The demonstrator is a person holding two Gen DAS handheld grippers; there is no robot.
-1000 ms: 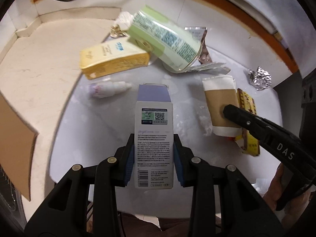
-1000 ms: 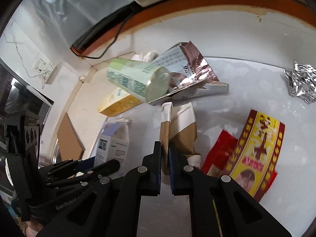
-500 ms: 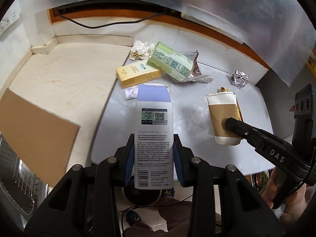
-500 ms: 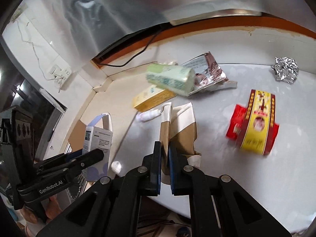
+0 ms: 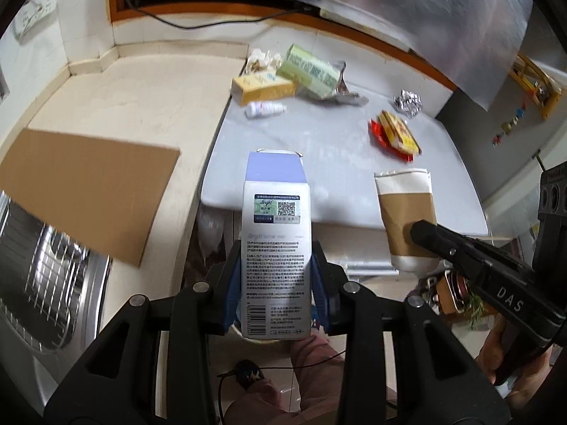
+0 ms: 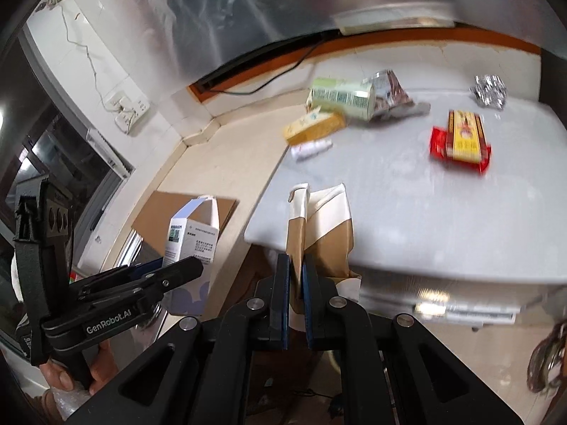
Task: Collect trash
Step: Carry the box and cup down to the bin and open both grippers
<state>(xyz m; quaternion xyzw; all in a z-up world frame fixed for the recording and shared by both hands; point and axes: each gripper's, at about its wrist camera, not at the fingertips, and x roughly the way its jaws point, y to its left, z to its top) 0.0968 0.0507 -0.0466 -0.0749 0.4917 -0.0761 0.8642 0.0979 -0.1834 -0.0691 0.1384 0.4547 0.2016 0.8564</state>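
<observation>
Two pieces of trash are off the bench [image 5: 340, 163] and in hand. The left gripper [image 5: 276, 283] is clamped on an upright white-and-lilac carton [image 5: 276, 233], its top flap open, held in front of the near edge of the grey bench top. The right gripper [image 6: 296, 297] is pinched almost together on the rim of a flattened brown-and-white paper cup [image 6: 322, 226], which hangs over that same edge.

No bin shows in either view, so neither piece counts as collected yet; by this reading the job is in its early part. Left lying on the bench are a yellow box [image 5: 265, 88], a green cylindrical pack [image 5: 312, 71] with a torn foil wrapper [image 6: 389, 95] touching it, a small white bottle [image 5: 265, 109] just beside the yellow box, a red-and-yellow packet [image 5: 397, 134], a ball of crumpled foil [image 5: 407, 102] at the far corner, and crumpled paper [image 5: 260, 62] behind the yellow box.
</observation>
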